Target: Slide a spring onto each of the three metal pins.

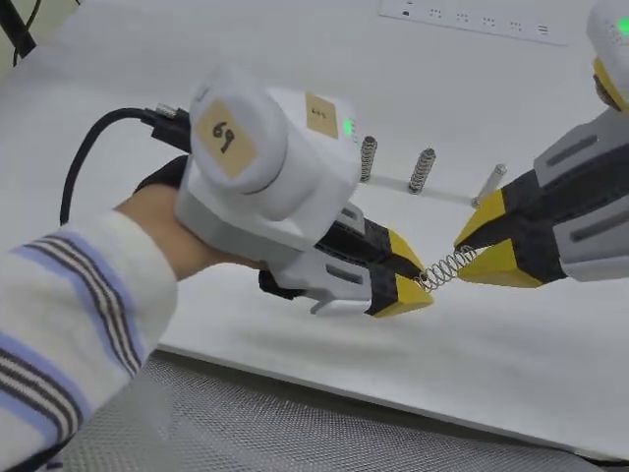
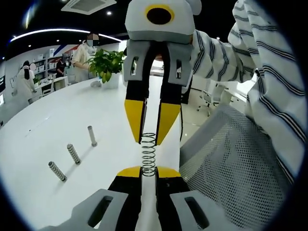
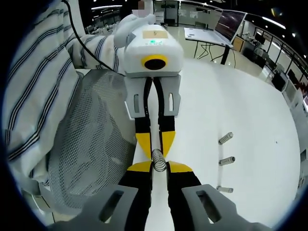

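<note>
The left gripper (image 1: 415, 281) and right gripper (image 1: 466, 258) each clamp one end of a spring (image 1: 442, 267), probably re-gripping it to aim at the bare pin (image 1: 489, 185).

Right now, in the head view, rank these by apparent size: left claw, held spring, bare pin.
1. left claw, largest by far.
2. held spring and bare pin: similar length, and the spring is nearer the camera, so unranked.

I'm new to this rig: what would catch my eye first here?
A spring bridges the left claw and right claw, which face tip to tip over the table. Behind them stand two sprung pins and one bare pin.
</note>
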Tool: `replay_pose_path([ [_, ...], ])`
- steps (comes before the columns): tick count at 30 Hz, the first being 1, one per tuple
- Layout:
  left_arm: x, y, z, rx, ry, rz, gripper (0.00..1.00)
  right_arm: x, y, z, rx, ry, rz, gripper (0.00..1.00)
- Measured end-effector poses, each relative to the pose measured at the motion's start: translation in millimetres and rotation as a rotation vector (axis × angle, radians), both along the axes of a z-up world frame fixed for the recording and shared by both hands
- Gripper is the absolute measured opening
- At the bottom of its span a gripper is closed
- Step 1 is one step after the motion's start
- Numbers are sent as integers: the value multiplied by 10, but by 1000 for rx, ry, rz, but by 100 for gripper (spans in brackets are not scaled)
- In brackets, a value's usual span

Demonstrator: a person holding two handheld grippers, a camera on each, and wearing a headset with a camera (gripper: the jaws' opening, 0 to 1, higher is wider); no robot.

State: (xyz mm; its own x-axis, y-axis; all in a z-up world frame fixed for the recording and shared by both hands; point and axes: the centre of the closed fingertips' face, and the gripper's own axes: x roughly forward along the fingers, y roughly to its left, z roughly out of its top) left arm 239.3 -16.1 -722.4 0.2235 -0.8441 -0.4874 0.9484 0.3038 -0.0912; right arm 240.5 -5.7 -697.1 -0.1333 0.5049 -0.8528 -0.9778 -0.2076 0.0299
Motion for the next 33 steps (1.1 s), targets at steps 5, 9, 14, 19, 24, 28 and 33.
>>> replay_pose_path([
  [5,21,-33,30,-27,-19,5,3,7,-13,26,-50,-35,20,8],
  [9,24,-65,51,-48,-42,-7,3,-6,-15,56,-66,-41,21,8],
  [14,26,-87,66,-63,-44,-7,3,5,-49,56,-84,-45,19,8],
  [19,33,-92,92,-75,-54,-6,3,15,-72,78,-94,-55,27,8],
  [24,17,-85,89,-66,-57,-14,3,0,-77,52,-107,-55,49,9],
  [28,-5,-78,92,-60,-65,-26,3,-30,-69,22,-112,-44,62,9],
  [33,-8,-59,74,-50,-63,-24,3,-27,-49,18,-109,-41,60,10],
])
